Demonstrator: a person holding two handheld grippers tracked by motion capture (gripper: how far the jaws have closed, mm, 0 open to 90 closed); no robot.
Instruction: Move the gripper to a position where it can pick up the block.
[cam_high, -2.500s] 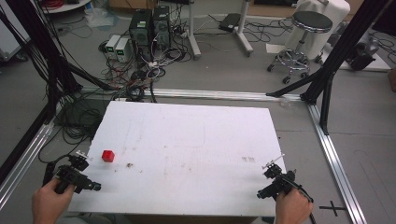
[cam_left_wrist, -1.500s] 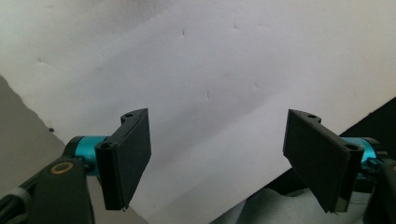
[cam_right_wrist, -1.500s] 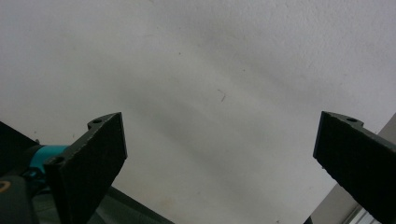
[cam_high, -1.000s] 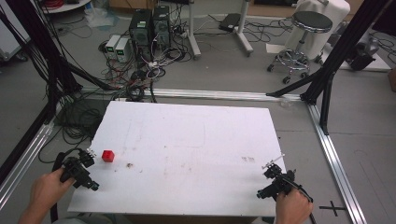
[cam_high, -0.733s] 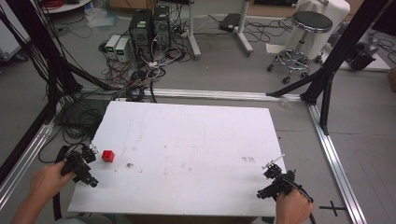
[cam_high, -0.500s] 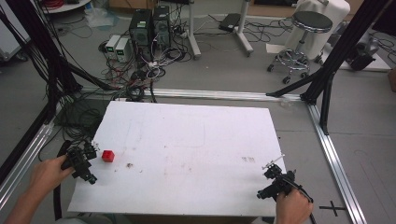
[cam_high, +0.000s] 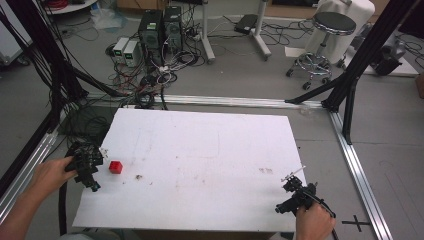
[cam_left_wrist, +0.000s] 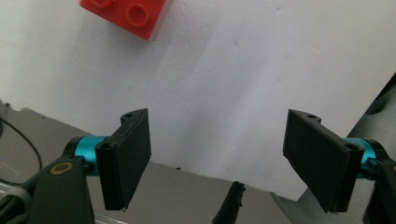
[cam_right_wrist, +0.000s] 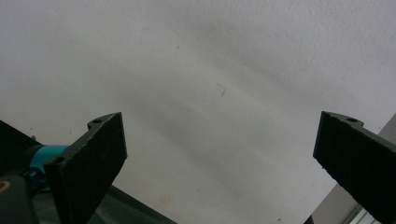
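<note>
- My left gripper (cam_left_wrist: 217, 158): in the left gripper view I see both black jaws spread wide, with nothing between them and nothing touching the pads (cam_left_wrist: 130, 154). They hang over the edge of the white table (cam_left_wrist: 243, 70), with grey floor visible beneath the rim.
- The same view shows a red toy brick (cam_left_wrist: 125, 16) with round studs on top, lying on the table ahead of the jaws and apart from them, cut off by the top of the frame.
- My right gripper (cam_right_wrist: 224, 163): in the right gripper view I see the jaws spread wide, empty, over bare white tabletop.
- The high view gives me what the gripper views cannot: the left gripper (cam_high: 89, 162) sits at the table's left edge, held in my left hand (cam_high: 50, 172), with the red brick (cam_high: 116, 167) just beside it on the table, not touched.
- In that view the right gripper (cam_high: 296, 192) is at the near right corner, in my right hand (cam_high: 314, 225), well apart from the brick.
- Beyond the table (cam_high: 210, 150), the high view shows computer towers (cam_high: 161, 27), tangled cables and a stool (cam_high: 327, 42) on the floor.
</note>
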